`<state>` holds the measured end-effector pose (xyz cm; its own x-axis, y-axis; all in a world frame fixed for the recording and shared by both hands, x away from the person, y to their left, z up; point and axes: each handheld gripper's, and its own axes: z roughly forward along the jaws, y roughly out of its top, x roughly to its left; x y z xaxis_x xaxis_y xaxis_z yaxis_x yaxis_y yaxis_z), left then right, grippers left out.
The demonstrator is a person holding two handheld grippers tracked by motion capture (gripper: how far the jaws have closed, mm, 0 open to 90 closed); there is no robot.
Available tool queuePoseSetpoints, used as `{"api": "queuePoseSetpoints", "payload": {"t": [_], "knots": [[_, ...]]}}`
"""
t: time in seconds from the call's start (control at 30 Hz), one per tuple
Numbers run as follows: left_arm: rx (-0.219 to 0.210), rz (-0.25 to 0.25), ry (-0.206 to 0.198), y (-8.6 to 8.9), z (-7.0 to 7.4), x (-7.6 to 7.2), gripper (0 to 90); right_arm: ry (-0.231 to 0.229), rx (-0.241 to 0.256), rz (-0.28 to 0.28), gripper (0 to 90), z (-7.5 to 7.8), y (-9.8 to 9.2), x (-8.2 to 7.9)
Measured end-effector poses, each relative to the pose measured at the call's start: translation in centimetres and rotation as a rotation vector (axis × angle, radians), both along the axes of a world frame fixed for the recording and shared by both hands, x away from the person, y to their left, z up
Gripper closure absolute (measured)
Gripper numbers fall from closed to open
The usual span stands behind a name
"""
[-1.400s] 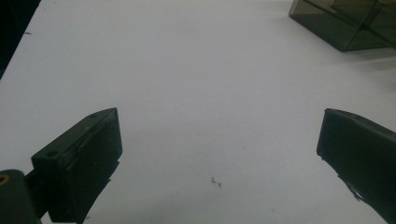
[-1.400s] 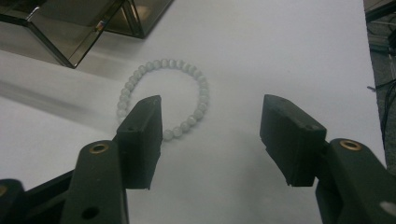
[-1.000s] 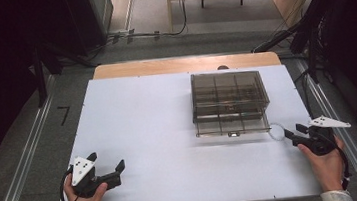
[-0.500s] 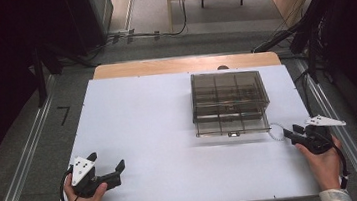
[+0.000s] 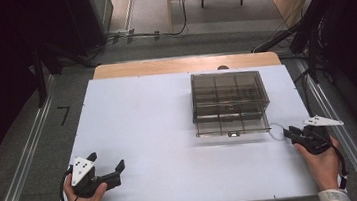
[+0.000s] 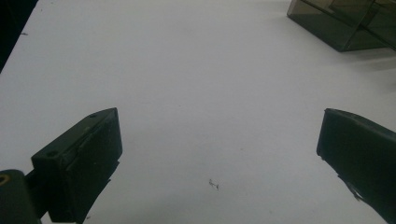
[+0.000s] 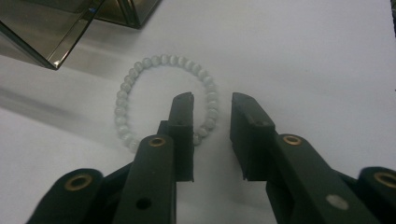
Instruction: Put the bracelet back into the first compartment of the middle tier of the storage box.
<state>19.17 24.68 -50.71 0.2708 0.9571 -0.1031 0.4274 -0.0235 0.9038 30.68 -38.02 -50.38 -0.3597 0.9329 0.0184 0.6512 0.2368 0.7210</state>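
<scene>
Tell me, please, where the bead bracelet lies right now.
The bead bracelet lies on the white table, right of the smoky drawer box, straddled by the right gripper.

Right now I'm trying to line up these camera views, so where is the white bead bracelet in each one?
High view: the bracelet lies on the white table at right, off the front right corner of the smoky drawer box, just ahead of the right claw.
Right gripper view: bracelet at centre, its near side between the part-open jaws.
Left gripper view: not in it.
Shared landmark: the drawer box, also.
</scene>
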Motion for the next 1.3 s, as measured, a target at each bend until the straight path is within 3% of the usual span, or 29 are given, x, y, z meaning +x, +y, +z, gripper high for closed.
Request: {"api": "queuePoseSetpoints", "payload": {"t": [0.3,0.63,1.03,1.3], "knots": [[-0.001,0.002,0.001,0.0,0.0,0.0,0.4,0.024,0.024,-0.003,82.0,0.1,0.0,0.1],[0.000,0.000,0.003,0.0,0.0,0.0,0.4,0.054,0.052,-0.017,83.7,0.2,-0.2,0.3],[-0.009,0.000,0.004,0.1,0.0,-0.1,0.4,0.023,0.020,-0.002,83.7,0.4,0.2,-0.2],[-0.011,0.000,0.007,0.2,0.0,-0.1,0.5,-0.012,0.046,0.001,83.8,1.2,0.0,-1.2]]}}
